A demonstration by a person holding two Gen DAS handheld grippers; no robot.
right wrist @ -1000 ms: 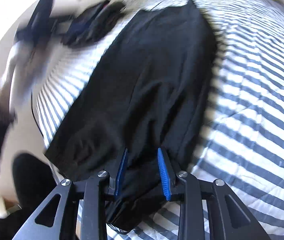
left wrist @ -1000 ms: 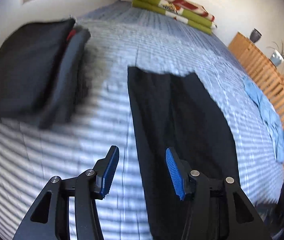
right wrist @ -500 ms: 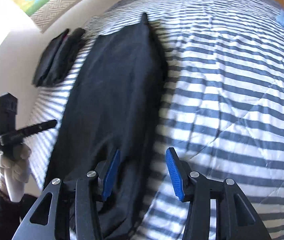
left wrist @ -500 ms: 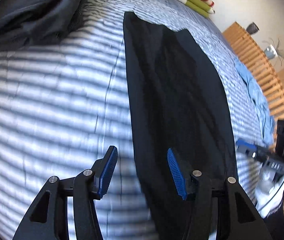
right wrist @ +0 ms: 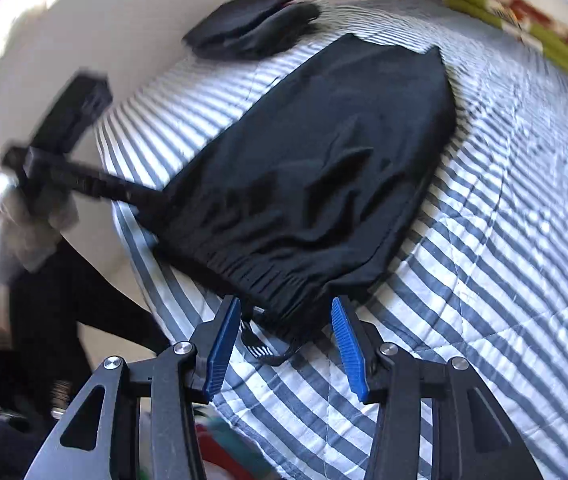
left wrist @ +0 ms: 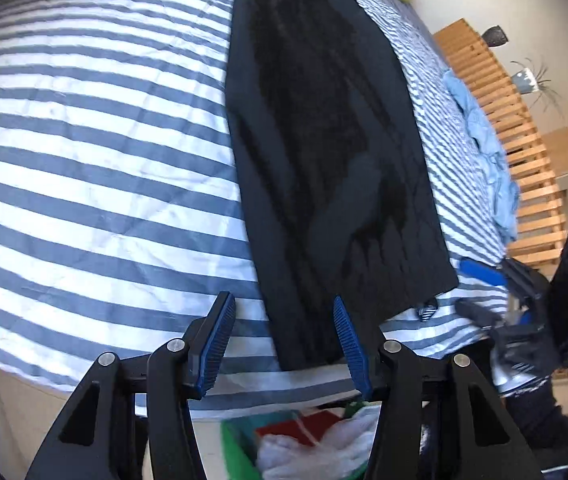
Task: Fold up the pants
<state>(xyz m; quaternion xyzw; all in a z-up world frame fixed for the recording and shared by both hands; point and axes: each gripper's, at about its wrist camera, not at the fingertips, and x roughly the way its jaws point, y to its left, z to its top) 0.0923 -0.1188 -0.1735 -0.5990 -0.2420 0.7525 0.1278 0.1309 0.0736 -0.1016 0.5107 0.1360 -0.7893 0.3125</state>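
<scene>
Black pants lie flat and lengthwise on the striped bed, folded in half along their length; in the right wrist view the pants show an elastic waistband at the near edge. My left gripper is open, hovering at the near left corner of the waistband with nothing between its fingers. My right gripper is open too, just above the waistband's right corner and its drawstring. The right gripper also appears at the right in the left wrist view, and the left gripper in the right wrist view.
The bed's striped duvet reaches the near edge. Folded dark clothes sit near the wall, a green and red blanket at the far end, a light blue garment by the wooden slatted frame. A basket of laundry stands below.
Both grippers have drawn back toward the near edge of the bed and now sit at the waistband. The right gripper, earlier closer around fabric, has opened wide.
</scene>
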